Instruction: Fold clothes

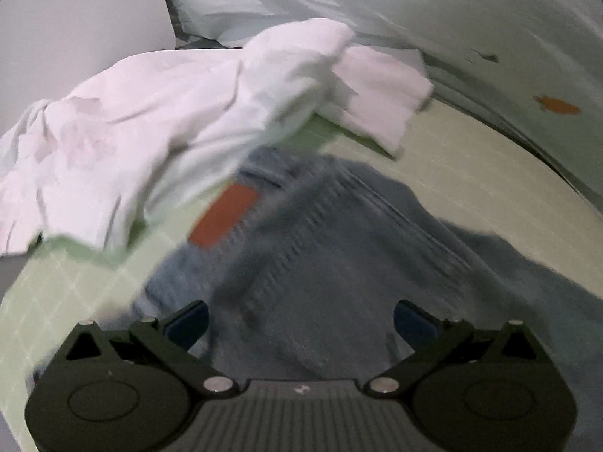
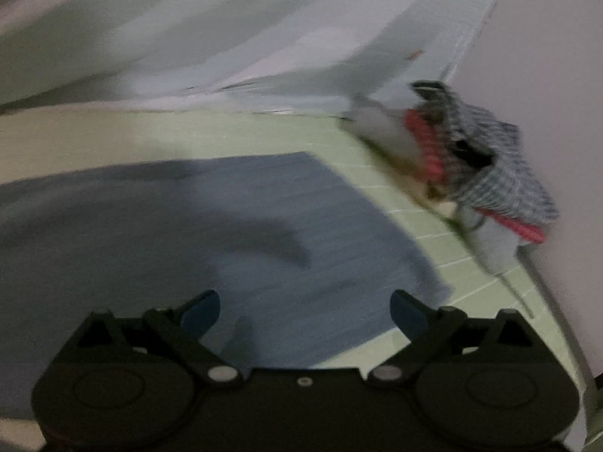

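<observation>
Pale green gridded sheet [image 1: 471,173] under everything; blue-grey knit sweater [image 1: 339,256] spread on it w/ rust-orange neck label [image 1: 226,218], blurred; white garment [image 1: 150,124] crumpled at 10 o'clock, overlapping sweater's collar; left gripper [image 1: 301,320] & right gripper [image 2: 305,310] over sweater, fingers wide, holding nothing; checked/red clothes heap [image 2: 482,165] at 2 o'clock in right view.

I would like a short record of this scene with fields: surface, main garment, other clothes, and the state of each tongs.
surface: pale green sheet with a grid pattern
main garment: blue-grey knitted garment with an orange-red patch, spread on the sheet
other clothes: white garment, crumpled, behind it in the left view; checked and red pile by the wall in the right view
left tongs: open, over the knitted garment, holding nothing
right tongs: open, over the blue-grey fabric, holding nothing
</observation>
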